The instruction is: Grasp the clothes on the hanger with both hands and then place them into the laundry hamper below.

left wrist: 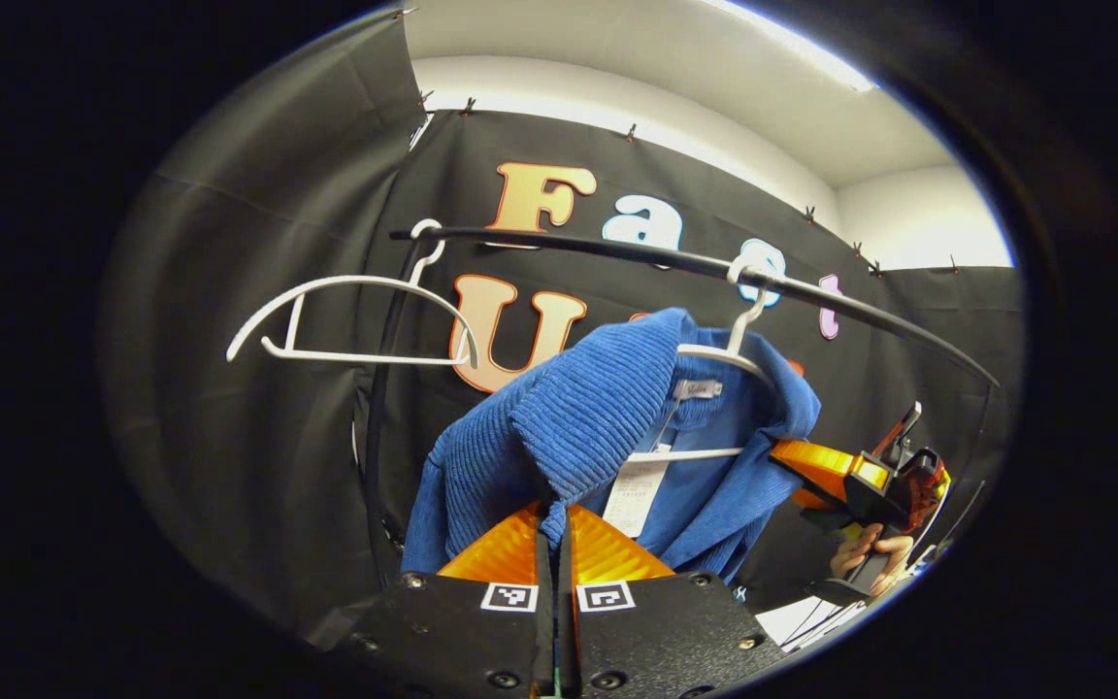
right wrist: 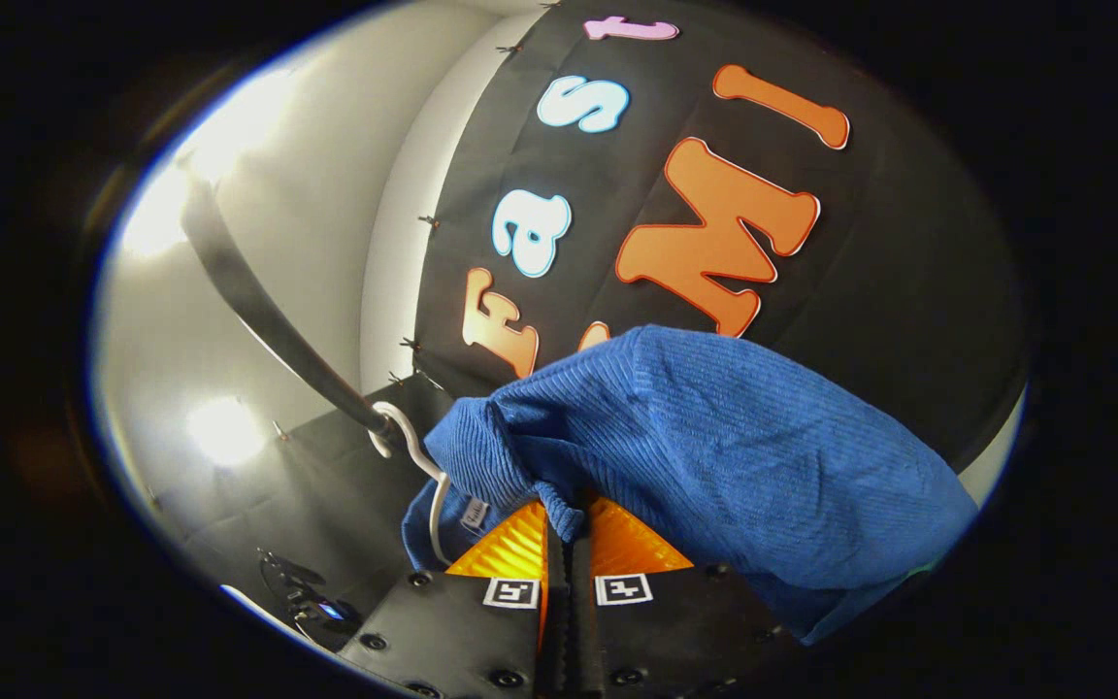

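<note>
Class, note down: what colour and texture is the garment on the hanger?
The garment is blue with a ribbed, corduroy-like texture, shown best in the right gripper view.

My left gripper view shows a dark rail (left wrist: 617, 250) crossing the booth, bowed by the lens. Two white hangers hook over it. The bare hanger (left wrist: 350, 325) sits toward the left end, beside the rail's upright post (left wrist: 382, 388). The second hanger (left wrist: 736, 335) sits further right and carries the blue ribbed garment (left wrist: 569, 427), draped unevenly, with a paper tag (left wrist: 639, 490) dangling inside.
</note>
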A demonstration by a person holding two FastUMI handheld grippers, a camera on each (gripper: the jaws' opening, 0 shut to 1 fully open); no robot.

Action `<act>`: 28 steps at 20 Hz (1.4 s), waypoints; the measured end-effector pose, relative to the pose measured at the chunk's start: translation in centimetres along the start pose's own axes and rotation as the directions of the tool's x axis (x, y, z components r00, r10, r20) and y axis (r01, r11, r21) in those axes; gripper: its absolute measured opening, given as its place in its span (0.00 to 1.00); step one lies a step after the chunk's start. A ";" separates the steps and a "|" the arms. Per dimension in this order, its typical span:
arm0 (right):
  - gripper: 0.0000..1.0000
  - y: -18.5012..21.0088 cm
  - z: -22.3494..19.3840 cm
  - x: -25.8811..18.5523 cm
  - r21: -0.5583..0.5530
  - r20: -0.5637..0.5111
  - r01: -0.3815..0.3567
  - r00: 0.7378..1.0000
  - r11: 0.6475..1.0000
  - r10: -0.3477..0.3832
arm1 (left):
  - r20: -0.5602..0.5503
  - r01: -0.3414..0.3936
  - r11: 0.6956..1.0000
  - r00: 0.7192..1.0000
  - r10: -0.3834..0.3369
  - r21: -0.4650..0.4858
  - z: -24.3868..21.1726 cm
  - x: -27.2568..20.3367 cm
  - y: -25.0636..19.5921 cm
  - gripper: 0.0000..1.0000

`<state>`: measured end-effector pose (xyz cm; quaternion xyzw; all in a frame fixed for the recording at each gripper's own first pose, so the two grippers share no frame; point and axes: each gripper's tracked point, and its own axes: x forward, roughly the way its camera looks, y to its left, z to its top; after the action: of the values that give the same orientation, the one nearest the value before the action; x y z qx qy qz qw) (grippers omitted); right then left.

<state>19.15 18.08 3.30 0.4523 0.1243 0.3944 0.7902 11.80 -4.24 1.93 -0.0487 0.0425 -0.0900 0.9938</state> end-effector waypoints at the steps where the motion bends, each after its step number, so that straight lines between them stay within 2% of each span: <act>1: 0.07 0.2 0.5 -0.4 0.030 0.018 -0.005 1.000 1.000 0.004 | 0.007 0.011 1.000 1.000 -0.010 -0.014 0.6 -0.2 0.0 0.02; 3: 0.07 0.8 1.9 -0.3 0.079 0.047 -0.039 0.998 0.996 0.035 | 0.030 0.013 1.000 0.999 -0.013 -0.015 2.1 -0.6 0.7 0.02; 13: 0.07 2.0 5.9 0.4 0.142 0.099 -0.111 0.990 0.984 0.098 | 0.117 0.015 1.000 0.993 -0.015 0.003 8.5 -1.2 3.8 0.02; 16: 0.07 1.8 7.5 0.1 0.162 0.116 -0.107 0.989 0.981 0.089 | 0.132 0.013 0.999 0.991 -0.018 0.037 10.2 -1.4 4.5 0.01; 22: 0.07 1.5 9.4 1.1 0.178 0.131 -0.097 0.989 0.979 0.074 | 0.173 0.031 0.999 0.984 -0.034 0.019 13.4 0.2 6.4 0.02; 28: 0.07 0.7 11.2 1.8 0.178 0.136 -0.073 0.990 0.981 0.049 | 0.148 0.060 0.997 0.987 -0.067 0.049 13.2 2.2 6.4 0.01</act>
<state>26.10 12.69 10.43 0.5513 0.0939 0.3747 0.7395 16.30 2.84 14.18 -0.0346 -0.0355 -0.1188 0.9917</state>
